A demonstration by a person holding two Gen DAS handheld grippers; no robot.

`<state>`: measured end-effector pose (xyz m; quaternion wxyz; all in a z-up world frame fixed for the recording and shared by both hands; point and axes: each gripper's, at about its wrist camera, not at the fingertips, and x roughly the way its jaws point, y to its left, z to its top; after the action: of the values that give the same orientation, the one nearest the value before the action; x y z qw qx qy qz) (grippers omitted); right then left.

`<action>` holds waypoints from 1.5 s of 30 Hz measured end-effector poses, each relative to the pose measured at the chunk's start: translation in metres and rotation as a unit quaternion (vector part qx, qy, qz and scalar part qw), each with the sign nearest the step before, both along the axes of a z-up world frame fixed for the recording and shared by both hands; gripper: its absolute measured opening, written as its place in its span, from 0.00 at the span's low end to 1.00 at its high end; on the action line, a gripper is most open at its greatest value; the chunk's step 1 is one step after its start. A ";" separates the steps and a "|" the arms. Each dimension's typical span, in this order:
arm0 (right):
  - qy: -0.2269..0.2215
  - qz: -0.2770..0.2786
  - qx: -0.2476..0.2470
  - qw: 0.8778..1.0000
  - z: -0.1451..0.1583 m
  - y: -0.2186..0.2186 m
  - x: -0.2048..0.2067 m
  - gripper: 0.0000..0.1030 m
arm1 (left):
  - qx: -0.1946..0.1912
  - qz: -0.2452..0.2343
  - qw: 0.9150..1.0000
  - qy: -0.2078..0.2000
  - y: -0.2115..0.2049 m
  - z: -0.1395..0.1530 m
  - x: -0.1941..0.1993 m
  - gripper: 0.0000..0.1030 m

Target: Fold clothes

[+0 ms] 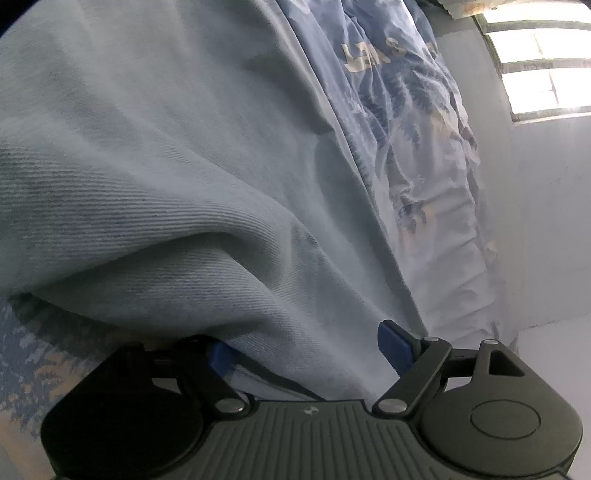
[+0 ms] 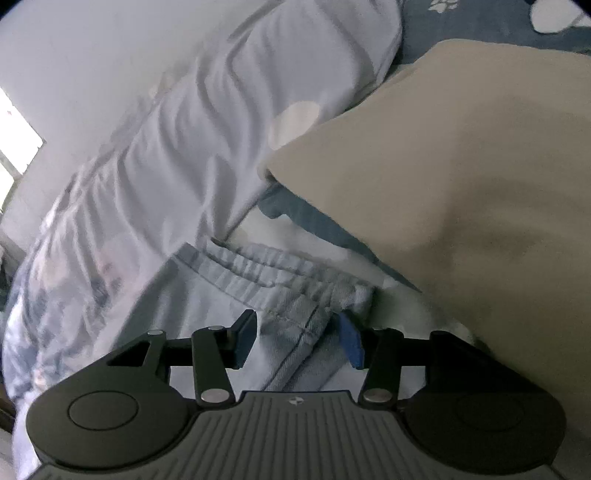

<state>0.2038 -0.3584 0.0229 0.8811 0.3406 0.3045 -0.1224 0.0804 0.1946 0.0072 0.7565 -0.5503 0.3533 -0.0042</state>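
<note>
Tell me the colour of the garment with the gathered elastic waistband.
Pale light blue trousers, with a darker stitched seam; clearest in the right wrist view.

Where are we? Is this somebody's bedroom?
Probably a bedroom, yes. There's a rumpled printed quilt on a bed, a barred window in a plain wall, and a paw-print sheet under the clothes.

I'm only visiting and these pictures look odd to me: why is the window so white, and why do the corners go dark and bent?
Left wrist view: the barred window is blown out by daylight, and the pale blue garment lies in soft shadow. Right wrist view: a window patch glares at the left edge, and the rumpled bedding looks blurred. Both views: the fisheye lens curves the scene and blackens the corners.
</note>
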 end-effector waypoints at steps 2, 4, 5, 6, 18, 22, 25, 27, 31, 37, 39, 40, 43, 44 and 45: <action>0.006 0.006 -0.017 1.000 0.000 0.004 0.005 0.37 | 0.003 -0.001 1.000 0.000 0.000 -0.001 -0.002 0.78; 0.005 0.025 -0.054 0.998 0.008 0.008 0.008 0.26 | 0.003 -0.001 1.000 0.001 0.000 0.000 -0.001 0.78; 0.001 0.036 -0.077 0.996 0.014 0.011 0.009 0.23 | 0.003 0.000 1.000 0.000 -0.003 0.000 -0.001 0.78; -0.006 0.044 -0.094 0.995 0.021 0.012 0.009 0.21 | 0.004 0.001 1.000 0.000 -0.007 0.001 -0.001 0.78; 0.020 0.089 -0.177 0.980 0.018 0.023 0.045 0.20 | 0.015 -0.020 1.000 -0.002 -0.017 0.002 -0.006 0.79; 0.040 0.087 -0.188 0.978 0.016 0.026 0.035 0.21 | 0.019 -0.027 0.999 0.000 -0.018 0.006 -0.008 0.80; 0.041 0.085 -0.191 0.977 0.025 0.027 0.021 0.22 | 0.024 -0.031 0.999 0.001 -0.018 0.010 -0.012 0.81; 0.042 0.088 -0.192 0.976 0.033 0.028 0.010 0.27 | 0.026 -0.033 0.999 0.002 -0.019 0.013 -0.015 0.82; 0.035 0.085 -0.206 0.974 0.055 0.034 -0.021 0.38 | 0.033 -0.045 0.998 -0.003 -0.022 0.022 -0.024 0.83; -0.013 0.096 -0.165 0.981 0.094 0.031 -0.096 0.42 | 0.051 -0.056 0.997 -0.027 -0.015 0.048 -0.052 0.83; -0.037 0.099 -0.136 0.985 0.110 0.028 -0.133 0.43 | 0.048 -0.046 0.997 -0.049 -0.004 0.063 -0.065 0.83; -0.049 0.101 -0.120 0.986 0.118 0.025 -0.151 0.43 | 0.056 -0.036 0.996 -0.064 0.003 0.073 -0.075 0.83; -0.098 0.109 -0.091 0.985 0.152 0.015 -0.210 0.46 | 0.082 -0.005 0.991 -0.109 0.026 0.102 -0.107 0.83; -0.114 0.109 -0.084 0.984 0.162 0.011 -0.227 0.50 | 0.088 0.011 0.989 -0.118 0.035 0.110 -0.121 0.85; -0.131 0.109 -0.077 0.982 0.173 0.006 -0.243 0.51 | 0.094 0.027 0.987 -0.127 0.045 0.117 -0.136 0.85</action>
<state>-0.0391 -0.3523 0.1955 0.9451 0.2495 0.2109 -0.0033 -0.0558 0.2398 0.1246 0.8433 -0.4813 0.2382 -0.0203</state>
